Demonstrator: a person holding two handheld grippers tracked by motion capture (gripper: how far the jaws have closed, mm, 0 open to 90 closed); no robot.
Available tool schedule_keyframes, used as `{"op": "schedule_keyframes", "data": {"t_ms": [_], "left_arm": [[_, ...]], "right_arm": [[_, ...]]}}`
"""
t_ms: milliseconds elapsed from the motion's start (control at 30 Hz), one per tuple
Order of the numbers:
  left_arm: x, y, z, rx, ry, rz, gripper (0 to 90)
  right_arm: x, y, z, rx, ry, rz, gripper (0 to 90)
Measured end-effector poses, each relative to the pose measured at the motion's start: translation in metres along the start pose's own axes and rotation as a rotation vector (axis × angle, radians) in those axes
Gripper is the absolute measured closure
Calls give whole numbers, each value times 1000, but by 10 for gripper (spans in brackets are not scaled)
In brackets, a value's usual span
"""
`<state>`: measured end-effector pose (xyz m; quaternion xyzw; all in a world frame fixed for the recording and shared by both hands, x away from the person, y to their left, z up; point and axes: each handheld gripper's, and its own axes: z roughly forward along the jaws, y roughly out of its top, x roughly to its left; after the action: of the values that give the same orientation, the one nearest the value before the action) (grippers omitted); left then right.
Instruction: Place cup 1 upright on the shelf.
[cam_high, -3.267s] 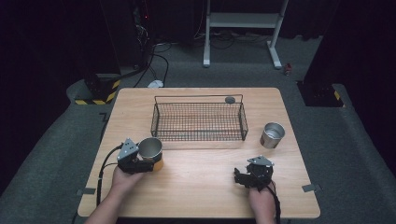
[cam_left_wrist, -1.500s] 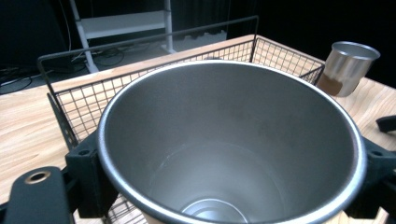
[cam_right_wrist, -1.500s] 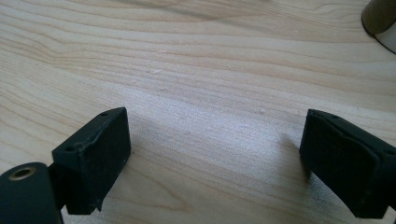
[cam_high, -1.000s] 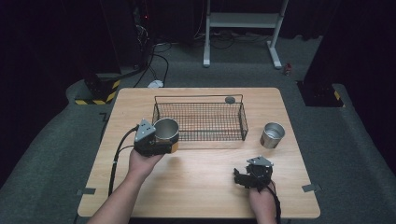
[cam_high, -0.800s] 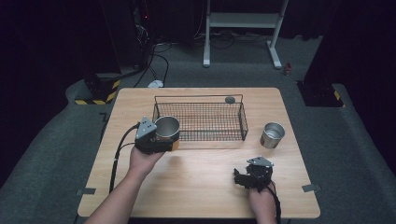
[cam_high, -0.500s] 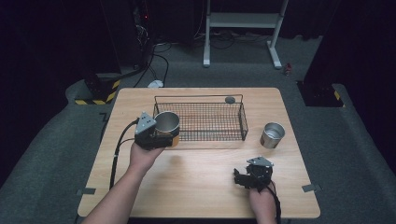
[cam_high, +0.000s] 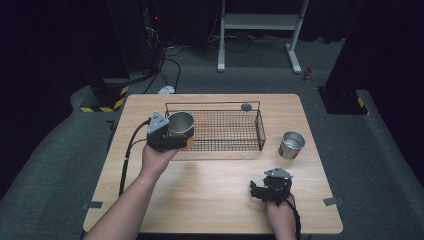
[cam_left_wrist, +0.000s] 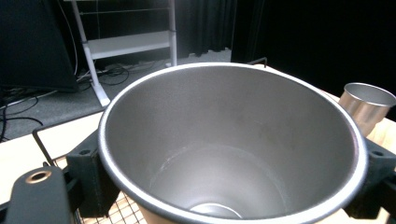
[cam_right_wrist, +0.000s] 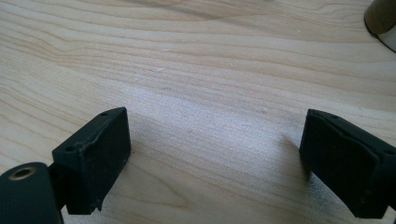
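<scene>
My left gripper (cam_high: 172, 136) is shut on a steel cup (cam_high: 180, 123) and holds it upright in the air at the left end of the black wire basket (cam_high: 227, 129). The left gripper view looks down into that steel cup (cam_left_wrist: 233, 144), whose inside is bare, with a black jaw on each side of it. A second steel cup (cam_high: 291, 144) stands on the table right of the basket; this second cup (cam_left_wrist: 366, 105) also sits at the right edge of the left gripper view. My right gripper (cam_high: 265, 189) rests low over the table near the front right, open, nothing between its jaws (cam_right_wrist: 215, 154).
The wooden table (cam_high: 210, 200) has bare wood across its front half. A small dark round object (cam_high: 246, 106) lies just behind the basket's back rim. A white metal stand (cam_high: 260, 22) and cables are on the floor beyond the table.
My left gripper has lifted the steel cup from the front left of the table and carried it up and right to the basket's left end. The right gripper stayed still.
</scene>
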<state>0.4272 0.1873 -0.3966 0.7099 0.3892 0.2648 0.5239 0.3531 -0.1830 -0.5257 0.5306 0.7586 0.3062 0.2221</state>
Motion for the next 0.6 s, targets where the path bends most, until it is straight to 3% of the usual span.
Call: {"op": "schedule_keyframes", "data": {"t_ms": [600], "left_arm": [[9, 7, 22, 9, 10, -18, 133]], "right_arm": [[0, 0, 0, 0, 0, 0, 87]]}}
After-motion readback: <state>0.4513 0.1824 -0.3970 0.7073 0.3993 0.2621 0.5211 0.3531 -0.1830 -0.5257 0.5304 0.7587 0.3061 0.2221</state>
